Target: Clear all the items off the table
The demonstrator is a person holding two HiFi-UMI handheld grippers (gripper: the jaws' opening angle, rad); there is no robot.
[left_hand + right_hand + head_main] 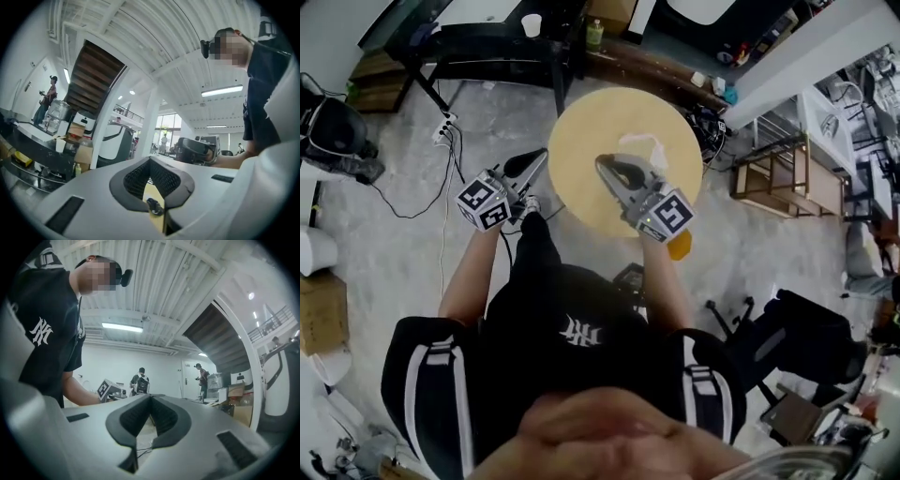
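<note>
A round tan table (581,127) stands in the middle of the head view. One pale, crumpled thing (645,147) lies on its right half. My left gripper (540,156) is held level at the table's left edge, shut with nothing in it. Over the table's near part, my right gripper (602,161) is also level and shut on nothing, just short of the pale thing. In the left gripper view the jaws (150,160) meet and the right gripper (197,150) shows beyond. The right gripper view shows closed jaws (151,397) and the left gripper's marker cube (108,390).
A black desk (487,52) at the back holds a white cup (532,25) and a green bottle (594,33). Wooden shelving (787,173) stands right, a dark chair (797,337) lower right. Cables (441,131) cross the floor at left. An orange thing (679,246) sits below the right gripper.
</note>
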